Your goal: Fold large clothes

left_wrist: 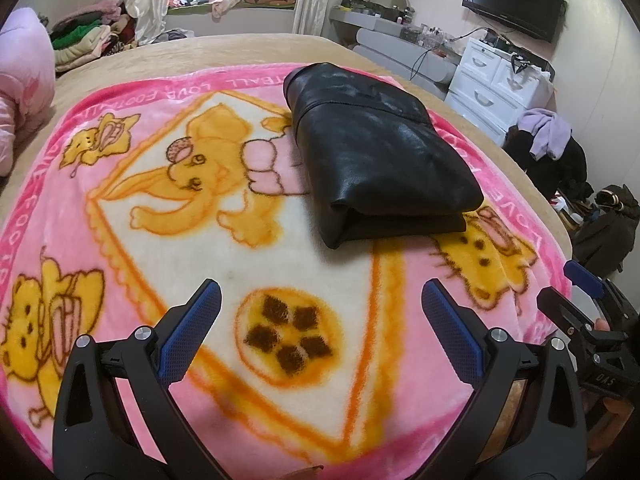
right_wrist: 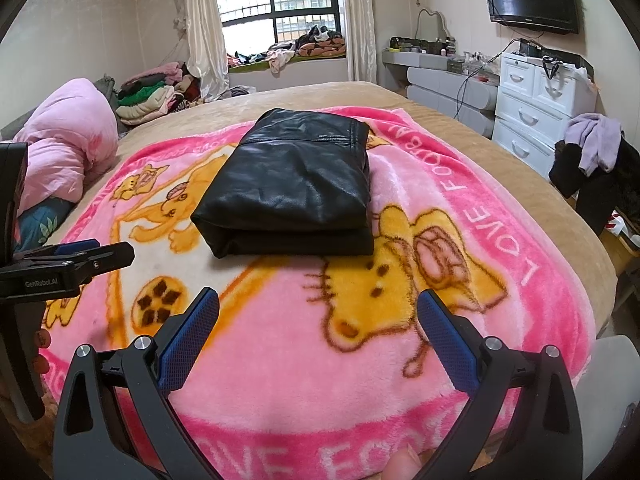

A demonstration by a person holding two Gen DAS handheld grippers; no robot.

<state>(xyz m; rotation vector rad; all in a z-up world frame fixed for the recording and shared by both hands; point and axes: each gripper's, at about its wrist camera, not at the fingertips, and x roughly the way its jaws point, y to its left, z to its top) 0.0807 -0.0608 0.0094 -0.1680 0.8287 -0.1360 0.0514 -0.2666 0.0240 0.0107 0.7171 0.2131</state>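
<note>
Two views, left first: the left gripper (left_wrist: 320, 312) hangs with fingers apart and empty, near the folded black jacket (left_wrist: 376, 152) on the pink blanket (left_wrist: 200, 240). Right view: the right gripper (right_wrist: 318, 316) likewise gapes empty; slick leather could spring unfolded if nudged.

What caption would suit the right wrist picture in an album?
Open right tongs hover over a pink cartoon blanket, facing a neatly folded black leather garment.
</note>
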